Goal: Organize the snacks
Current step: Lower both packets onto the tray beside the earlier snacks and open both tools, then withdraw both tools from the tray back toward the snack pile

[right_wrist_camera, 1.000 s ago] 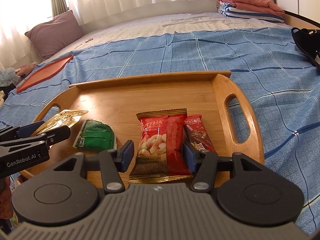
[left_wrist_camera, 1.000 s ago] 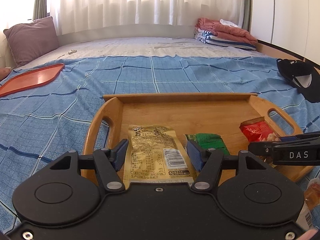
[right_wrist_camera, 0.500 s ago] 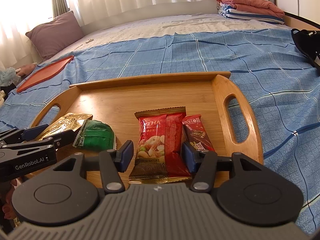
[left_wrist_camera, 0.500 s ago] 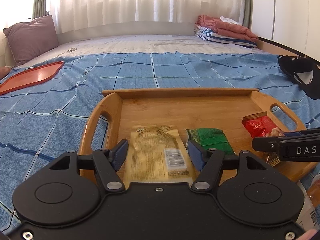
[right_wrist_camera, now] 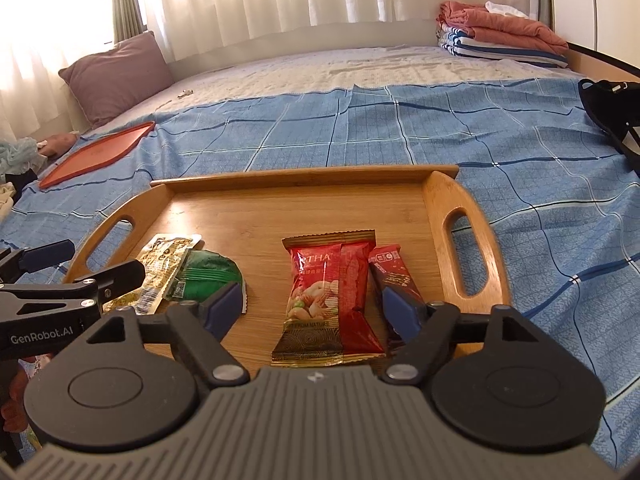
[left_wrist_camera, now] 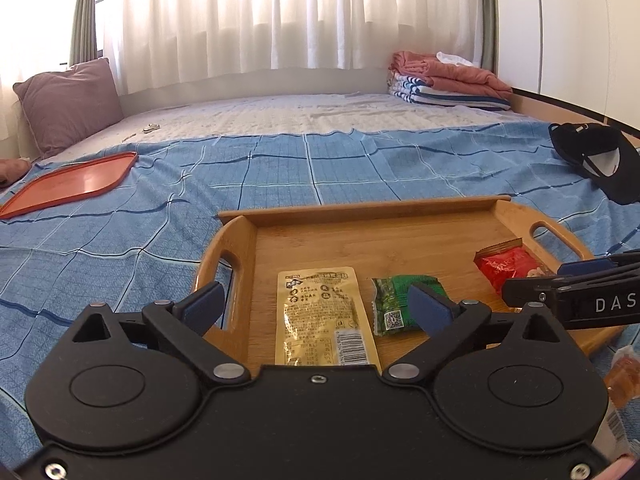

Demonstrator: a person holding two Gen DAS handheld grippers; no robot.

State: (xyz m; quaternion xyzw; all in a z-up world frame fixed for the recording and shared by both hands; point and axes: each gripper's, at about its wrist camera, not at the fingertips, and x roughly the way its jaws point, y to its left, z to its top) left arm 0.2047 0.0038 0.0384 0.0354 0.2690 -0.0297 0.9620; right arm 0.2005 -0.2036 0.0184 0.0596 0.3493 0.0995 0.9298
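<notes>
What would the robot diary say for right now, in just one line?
left gripper: open over gold packet | right gripper: open over red nut packet | wooden tray: four snacks inside | nothing gripped

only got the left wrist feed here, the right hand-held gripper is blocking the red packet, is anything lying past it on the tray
Observer: Yes. A dark red snack bar lies along the right side of the red nut packet, inside the wooden tray.
Operator: is the right one holding the red packet
Observer: No. The right hand-held gripper is open, its fingers either side of the red nut packet without touching it.
Operator: green packet clear of the yellow one?
Observer: From the right wrist view, the green packet touches the yellow packet along one edge.
</notes>
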